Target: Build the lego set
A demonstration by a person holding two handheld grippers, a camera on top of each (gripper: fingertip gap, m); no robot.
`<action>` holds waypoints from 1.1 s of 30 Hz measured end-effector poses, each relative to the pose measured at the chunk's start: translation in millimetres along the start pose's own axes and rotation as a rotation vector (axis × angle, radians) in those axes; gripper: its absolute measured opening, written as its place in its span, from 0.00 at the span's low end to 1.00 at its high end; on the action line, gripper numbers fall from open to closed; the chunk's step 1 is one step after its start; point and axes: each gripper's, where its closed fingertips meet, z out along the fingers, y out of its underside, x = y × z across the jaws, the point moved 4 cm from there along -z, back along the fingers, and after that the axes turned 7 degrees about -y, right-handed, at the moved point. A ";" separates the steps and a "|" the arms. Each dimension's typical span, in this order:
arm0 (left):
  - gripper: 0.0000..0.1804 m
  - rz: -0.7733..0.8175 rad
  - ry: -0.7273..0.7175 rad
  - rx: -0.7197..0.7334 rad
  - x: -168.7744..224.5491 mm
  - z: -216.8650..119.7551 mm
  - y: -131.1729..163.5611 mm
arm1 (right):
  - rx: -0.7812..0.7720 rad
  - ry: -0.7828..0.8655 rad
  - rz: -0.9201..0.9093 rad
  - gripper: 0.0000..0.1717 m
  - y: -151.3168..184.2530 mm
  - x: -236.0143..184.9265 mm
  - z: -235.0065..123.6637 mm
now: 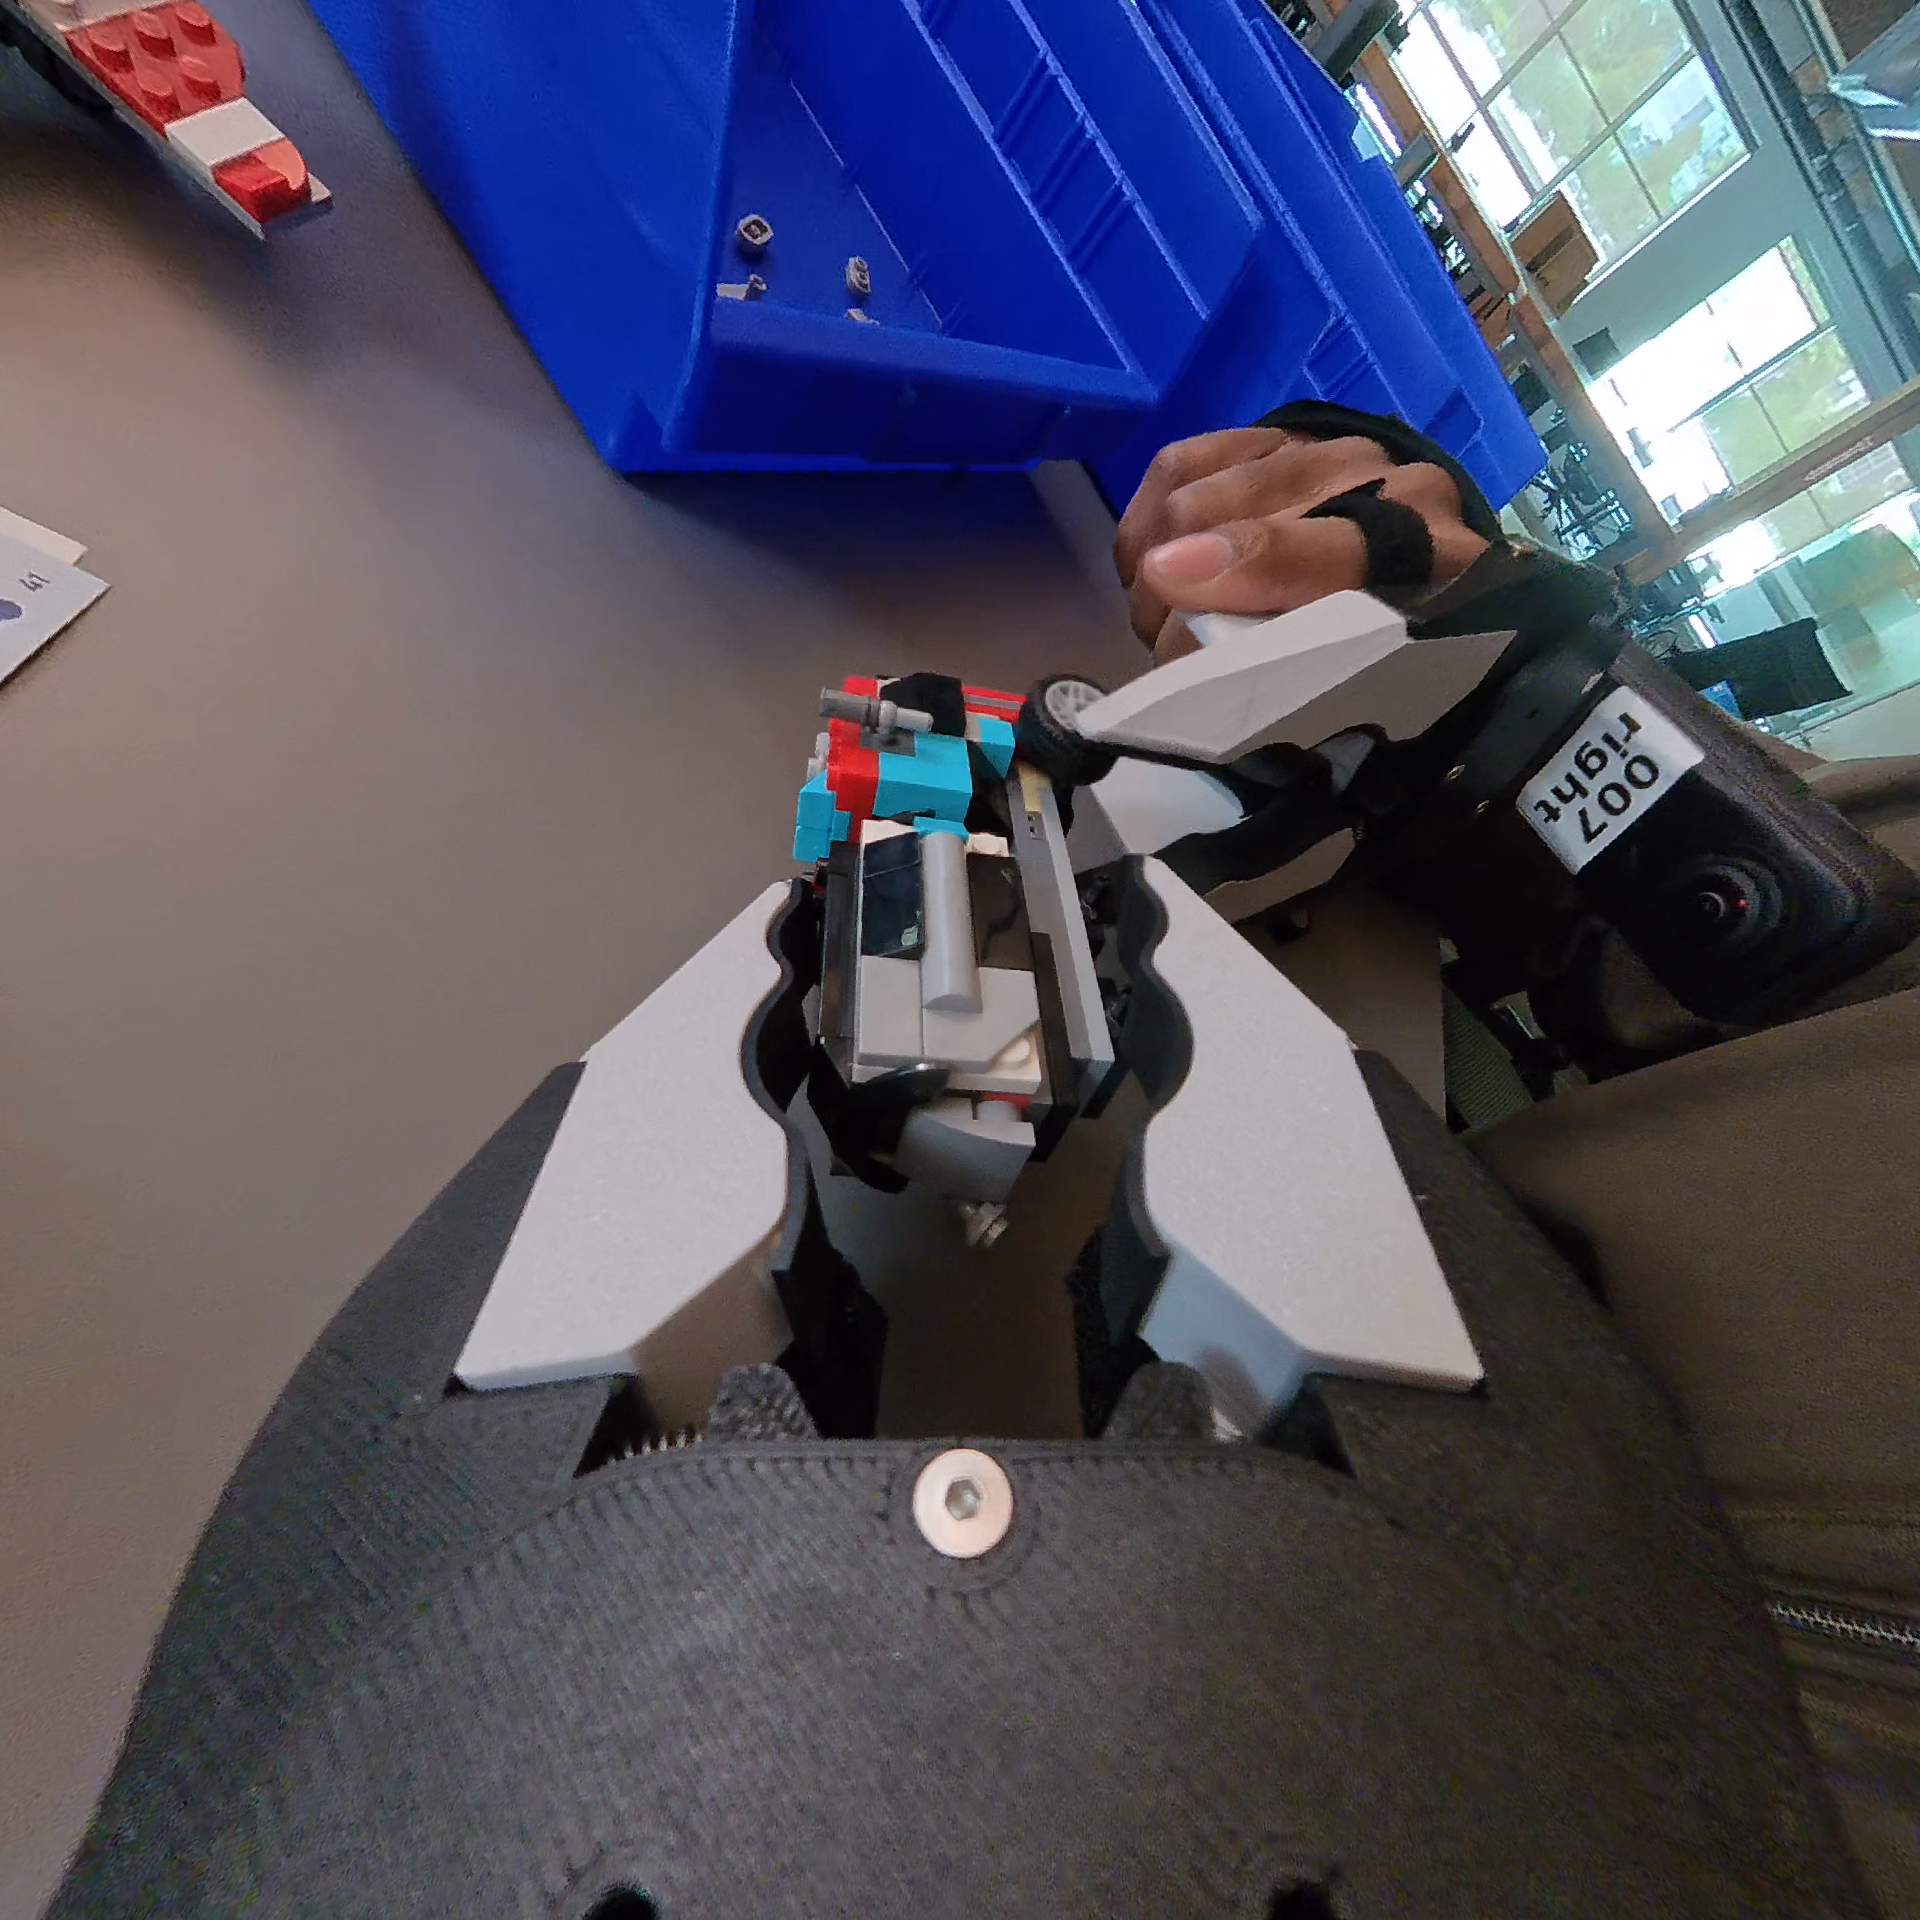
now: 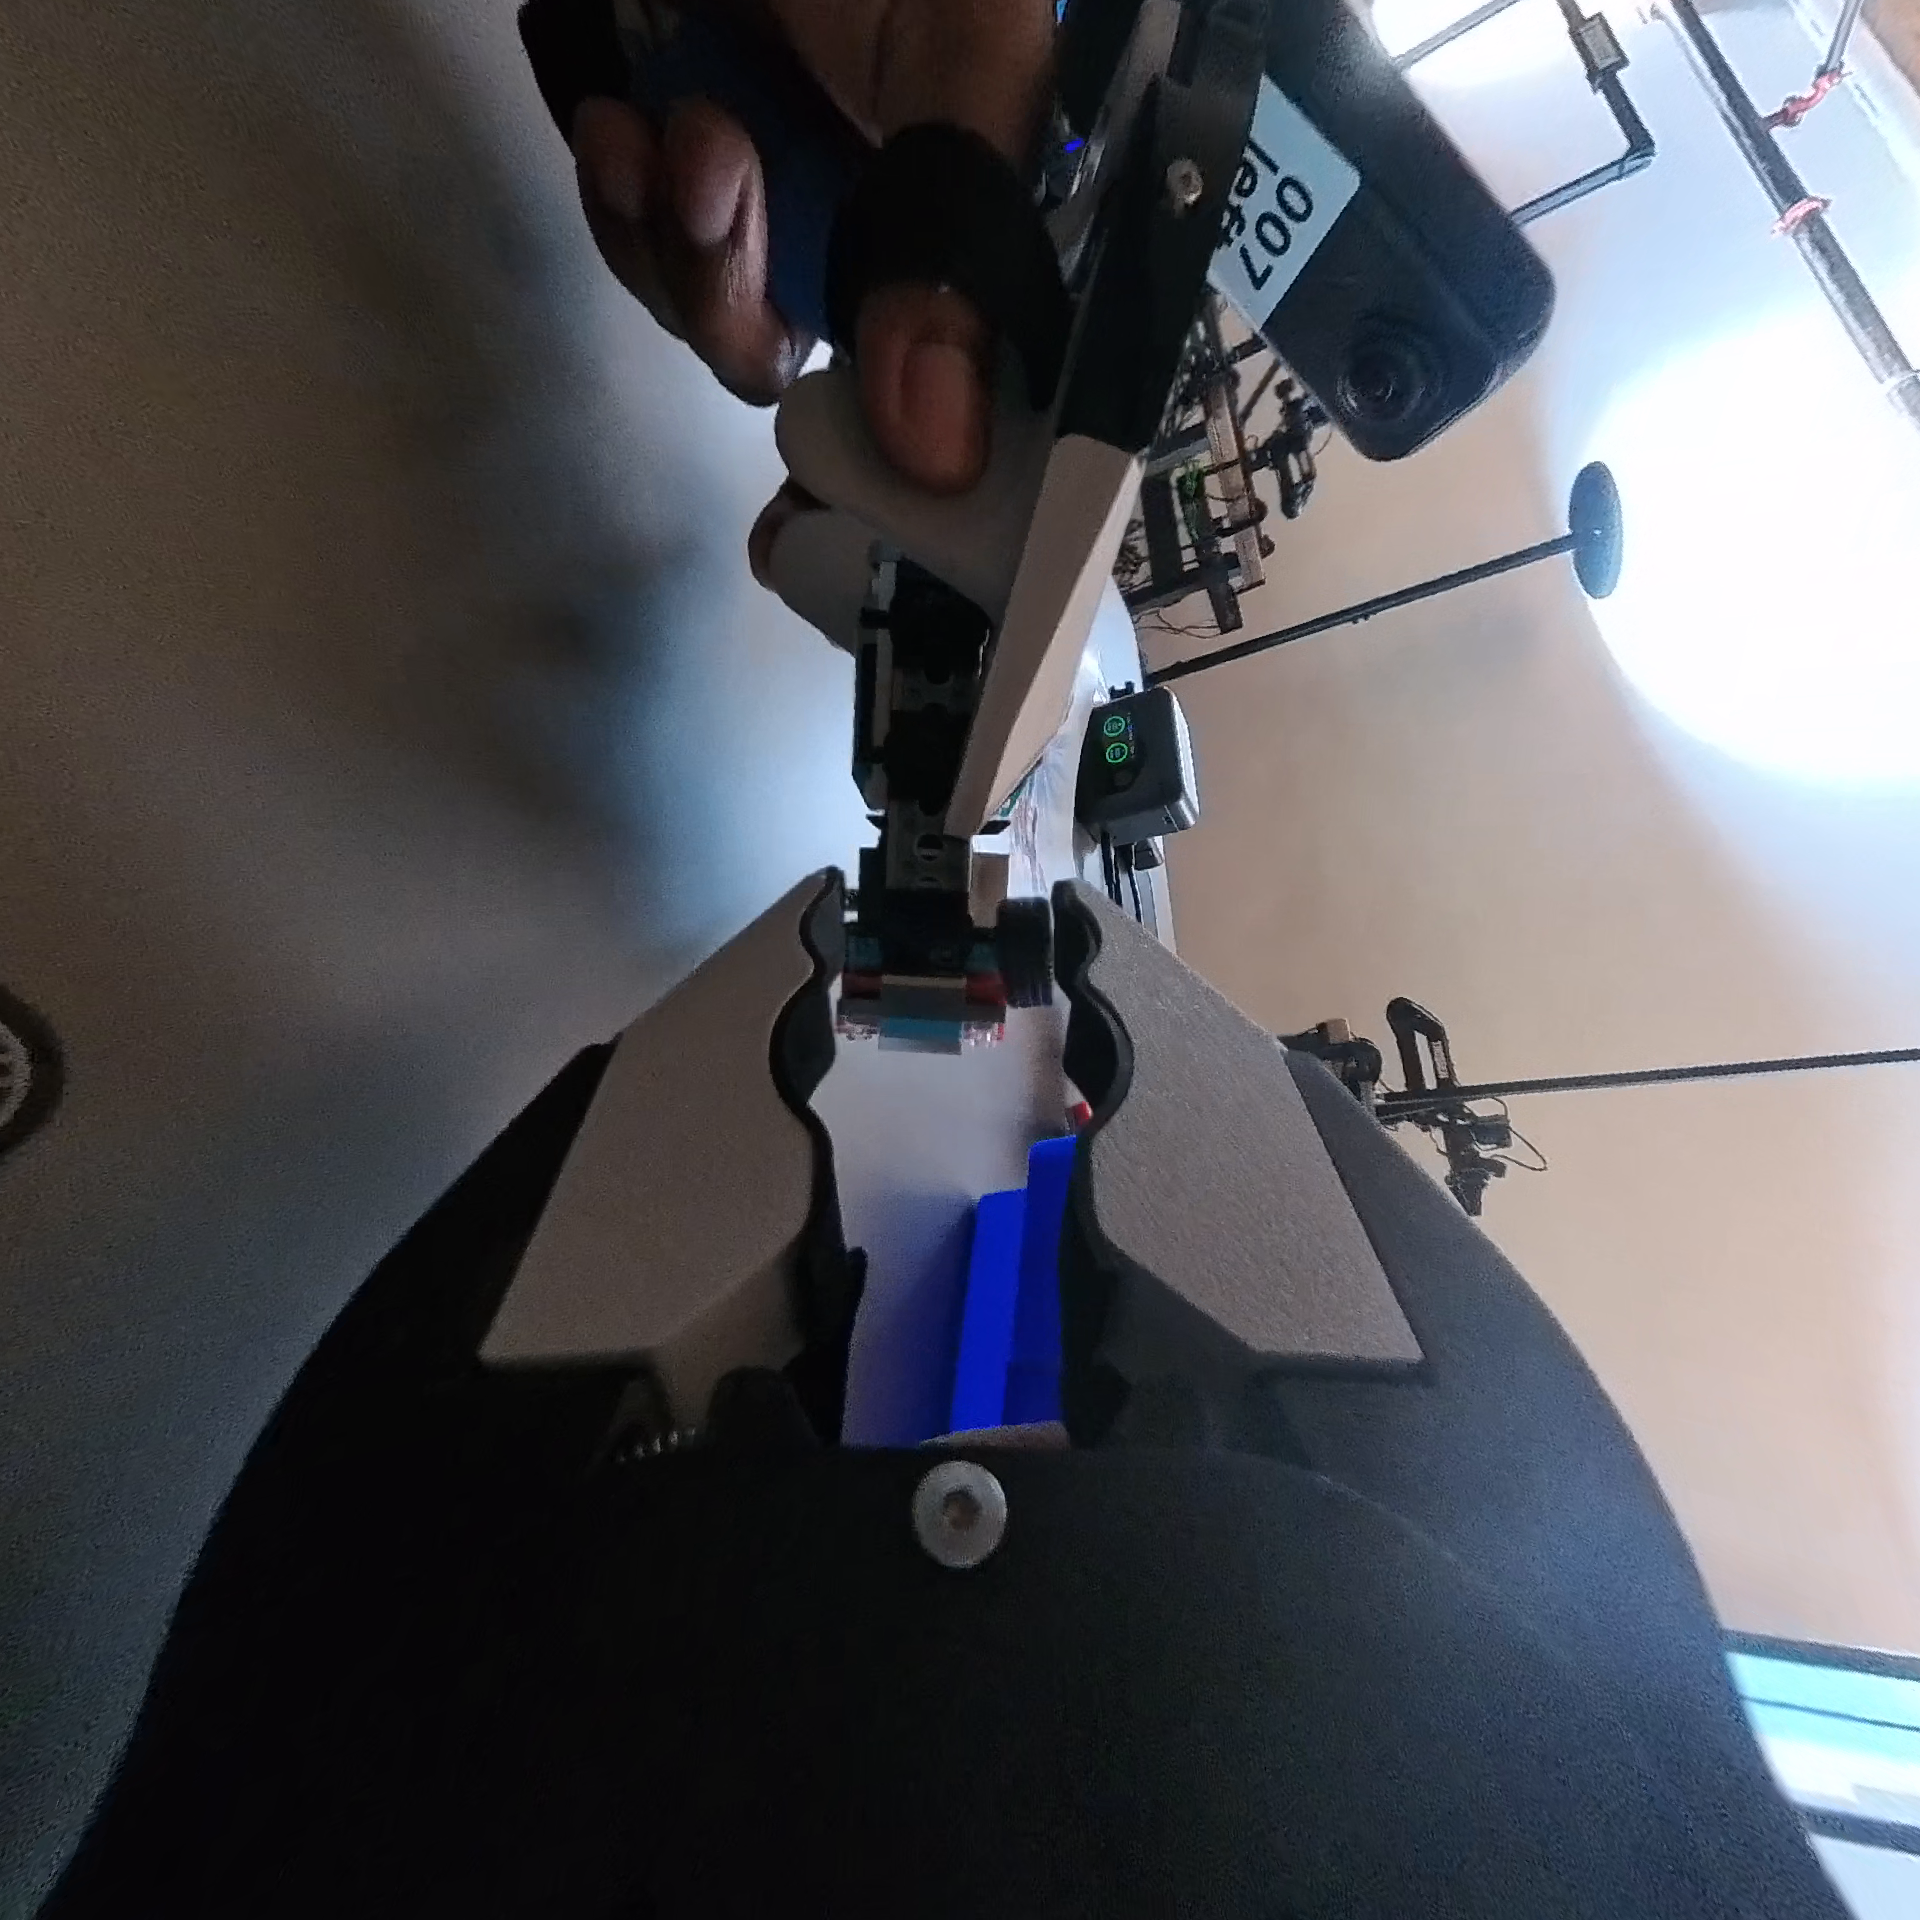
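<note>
My left gripper [image 1: 966,894] is shut on a brick-built toy car [image 1: 935,966] with a grey and black body and a teal and red far end, and holds it above the table. My right gripper [image 1: 1086,769] comes in from the right at the car's far end, over a black wheel with a grey hub [image 1: 1060,727]. In the right wrist view my right gripper [image 2: 945,914] is shut across the car's end [image 2: 914,997]. One pad lies on the car's side, the other on the wheel [image 2: 1027,951]. The left gripper's finger [image 2: 1039,603] shows beyond.
Blue bins [image 1: 935,208] stand at the back of the brown table [image 1: 312,727], one with small grey parts [image 1: 753,231]. A red and white brick build [image 1: 197,94] lies at the far left, and a paper sheet [image 1: 42,603] lies at the left edge. A hand [image 1: 1247,520] grips the right gripper. Left and right tips are no more than a few centimetres apart.
</note>
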 end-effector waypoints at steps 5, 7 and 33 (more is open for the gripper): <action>0.34 0.007 0.016 0.021 1.9 -2.4 -3.0 | 0.025 -0.003 0.012 0.32 -3.1 0.7 -3.0; 0.34 0.010 0.016 0.022 2.2 -2.6 -3.1 | 0.029 0.002 0.027 0.33 -2.1 3.4 -5.4; 0.34 0.034 0.014 0.012 3.2 -1.6 -2.1 | 0.165 -0.114 0.411 0.23 2.8 12.6 -11.8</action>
